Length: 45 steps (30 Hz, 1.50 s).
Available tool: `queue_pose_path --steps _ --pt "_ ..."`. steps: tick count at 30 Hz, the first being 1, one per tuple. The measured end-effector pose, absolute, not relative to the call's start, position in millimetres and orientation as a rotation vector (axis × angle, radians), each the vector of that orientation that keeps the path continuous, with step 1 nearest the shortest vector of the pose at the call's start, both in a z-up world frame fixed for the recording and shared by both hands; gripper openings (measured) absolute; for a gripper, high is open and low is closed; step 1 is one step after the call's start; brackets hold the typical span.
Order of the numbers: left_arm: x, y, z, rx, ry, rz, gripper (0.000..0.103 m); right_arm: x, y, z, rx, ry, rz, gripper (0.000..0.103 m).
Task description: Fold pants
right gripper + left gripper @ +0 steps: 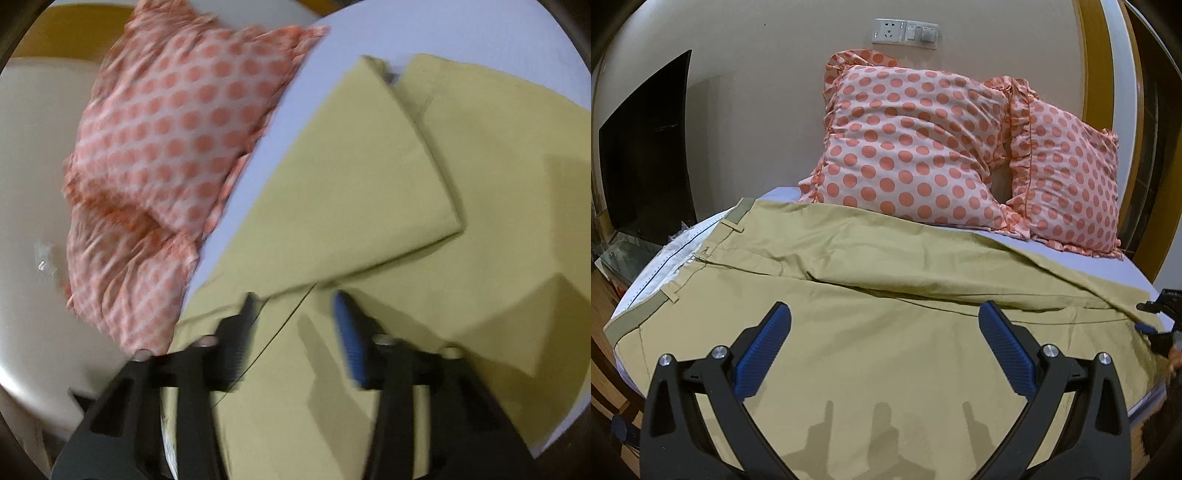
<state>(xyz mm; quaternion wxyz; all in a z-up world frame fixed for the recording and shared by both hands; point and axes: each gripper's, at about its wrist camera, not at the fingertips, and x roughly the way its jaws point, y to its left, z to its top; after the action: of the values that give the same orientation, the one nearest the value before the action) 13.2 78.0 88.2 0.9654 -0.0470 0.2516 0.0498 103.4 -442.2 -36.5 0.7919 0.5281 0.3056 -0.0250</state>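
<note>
Khaki pants (pixel 886 314) lie spread across the bed, waistband (pixel 676 266) at the left with its white lining showing. My left gripper (pixel 884 314) is open and empty, hovering over the seat of the pants. In the right wrist view the pants (pixel 461 166) show one leg folded over the other (pixel 351 184). My right gripper (pixel 295 299) is open above the leg fabric, holding nothing; this view is blurred. The right gripper also shows at the far right edge of the left wrist view (pixel 1156 317).
Two pink polka-dot pillows (pixel 916 144) (pixel 1067 177) lean on the wall at the head of the bed; one also shows in the right wrist view (pixel 166 147). A lilac sheet (pixel 1108 266) covers the bed. A dark TV (pixel 646 147) stands left.
</note>
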Motion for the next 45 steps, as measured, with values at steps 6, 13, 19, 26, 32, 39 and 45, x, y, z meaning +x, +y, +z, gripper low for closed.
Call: queue_pose_path --steps 6,13,19,26,32,39,45 --pt "19.5 78.5 84.5 -0.067 0.515 0.102 0.101 109.3 -451.8 -41.1 1.2 0.574 -0.187 0.032" --pt "42.2 114.0 90.3 -0.185 0.554 -0.037 0.101 74.0 -475.5 -44.9 1.209 0.362 -0.068 0.002" --pt "117.6 159.5 89.5 -0.395 0.672 -0.099 0.1 22.1 -487.2 -46.2 1.215 0.272 -0.011 0.002" --pt "214.5 189.0 54.7 -0.521 0.851 0.024 0.083 27.7 -487.3 -44.4 1.222 0.276 0.006 0.002" --pt "263.2 217.4 27.7 -0.61 0.908 0.11 0.017 42.5 -488.0 -35.8 1.183 0.278 0.007 0.002" --pt "140.6 220.7 81.8 -0.574 0.707 0.0 0.005 28.9 -497.8 -9.6 1.138 0.233 0.021 0.002" --pt "-4.5 211.0 56.8 -0.517 0.732 0.03 0.01 -3.5 -503.8 -18.5 1.108 0.281 -0.036 0.002"
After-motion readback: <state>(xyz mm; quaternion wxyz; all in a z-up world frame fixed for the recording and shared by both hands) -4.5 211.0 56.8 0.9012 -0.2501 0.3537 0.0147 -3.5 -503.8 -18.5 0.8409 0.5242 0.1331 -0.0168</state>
